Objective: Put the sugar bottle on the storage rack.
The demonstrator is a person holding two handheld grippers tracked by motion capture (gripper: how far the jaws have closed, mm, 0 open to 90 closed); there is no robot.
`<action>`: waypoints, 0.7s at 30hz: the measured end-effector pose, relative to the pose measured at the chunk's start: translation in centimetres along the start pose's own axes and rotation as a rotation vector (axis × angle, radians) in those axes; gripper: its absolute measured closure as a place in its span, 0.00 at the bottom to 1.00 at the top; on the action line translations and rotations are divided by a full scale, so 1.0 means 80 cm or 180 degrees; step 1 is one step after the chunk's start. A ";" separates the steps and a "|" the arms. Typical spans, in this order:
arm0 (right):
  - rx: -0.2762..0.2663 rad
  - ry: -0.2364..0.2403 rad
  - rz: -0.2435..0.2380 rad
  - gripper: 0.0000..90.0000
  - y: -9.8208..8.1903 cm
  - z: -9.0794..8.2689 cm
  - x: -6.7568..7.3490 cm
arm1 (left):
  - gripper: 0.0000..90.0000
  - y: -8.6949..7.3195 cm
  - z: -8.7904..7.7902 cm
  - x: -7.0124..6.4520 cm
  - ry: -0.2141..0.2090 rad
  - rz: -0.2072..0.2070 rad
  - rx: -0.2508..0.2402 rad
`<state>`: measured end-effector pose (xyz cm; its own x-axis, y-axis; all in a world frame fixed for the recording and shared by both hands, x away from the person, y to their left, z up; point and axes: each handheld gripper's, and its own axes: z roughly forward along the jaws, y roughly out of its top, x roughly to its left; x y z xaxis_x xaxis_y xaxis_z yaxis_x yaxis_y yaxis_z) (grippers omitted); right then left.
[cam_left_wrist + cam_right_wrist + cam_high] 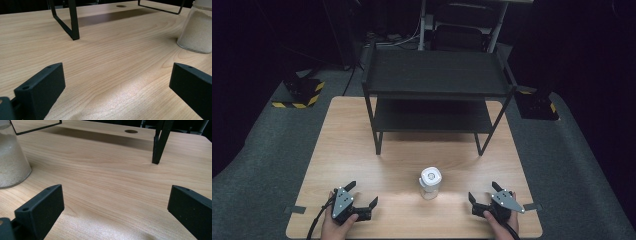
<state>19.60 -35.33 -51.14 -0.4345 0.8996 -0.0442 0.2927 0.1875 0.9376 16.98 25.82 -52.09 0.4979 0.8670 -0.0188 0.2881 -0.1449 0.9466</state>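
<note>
A clear jar [430,183] with a white lid, filled with white grains, stands upright near the middle front of the wooden table [347,145]. My left gripper [361,194] rests near the front left edge, open, nothing between its jaws. My right gripper [484,191] rests near the front right edge, also open and empty. In the left gripper view the jar [197,30] is at the far right, beyond the wide jaws. In the right gripper view the jar [11,160] stands at the far left.
A black two-tier metal shelf [434,75] stands at the back of the table, its legs [71,22] [160,142] visible ahead of each gripper. A round cable hole [131,131] lies under the shelf. Grey carpet surrounds the table.
</note>
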 end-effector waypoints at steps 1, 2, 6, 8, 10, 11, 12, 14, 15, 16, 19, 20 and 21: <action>0.0000 0.0000 0.0000 0.01 0.000 0.000 0.000 | 0.00 0.000 0.000 0.000 0.0001 0.0005 0.0007; 0.0010 0.0013 -0.0009 0.01 0.001 0.000 0.000 | 0.00 0.001 0.000 0.000 0.0000 0.0011 0.0009; 0.0006 0.0019 -0.0048 0.00 0.000 0.000 0.000 | 0.00 0.003 0.002 0.002 -0.0038 -0.0015 0.0043; 0.0006 0.0021 -0.0057 0.01 0.000 0.000 0.000 | 0.00 0.003 0.002 0.003 -0.0050 -0.0019 0.0047; 0.0003 0.0019 -0.0061 0.00 0.000 0.000 0.001 | 0.00 0.004 0.002 0.004 -0.0063 -0.0016 0.0055; 0.0003 0.0021 -0.0058 0.00 0.000 0.000 0.000 | 0.00 0.003 0.002 0.004 -0.0065 -0.0018 0.0047; 0.0003 0.0021 -0.0058 0.00 0.000 0.000 0.000 | 0.00 0.003 0.002 0.004 -0.0065 -0.0018 0.0047; 0.0003 0.0018 -0.0060 0.00 0.000 0.000 0.001 | 0.01 0.004 0.002 0.005 -0.0080 -0.0018 0.0052; 0.0003 0.0018 -0.0060 0.00 0.000 0.000 0.001 | 0.00 0.004 0.002 0.005 -0.0080 -0.0018 0.0052; -0.0001 0.0018 -0.0057 0.01 0.000 0.000 0.001 | 0.00 0.003 0.002 0.004 -0.0076 -0.0017 0.0048; -0.0013 0.0012 -0.0040 0.01 -0.001 0.000 0.001 | 0.01 0.004 0.002 0.004 -0.0077 -0.0013 0.0058; -0.0024 0.0016 -0.0022 0.01 -0.001 -0.001 0.000 | 0.00 0.004 0.002 0.004 -0.0077 -0.0013 0.0058; -0.0024 0.0016 -0.0022 0.01 -0.001 -0.001 0.000 | 0.00 0.004 0.002 0.004 -0.0078 -0.0013 0.0059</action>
<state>19.53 -35.38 -51.22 -0.4406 0.8963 -0.0489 0.2833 0.1906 0.9399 17.36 25.97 -51.84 0.5164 0.8558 -0.0309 0.3053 -0.1503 0.9403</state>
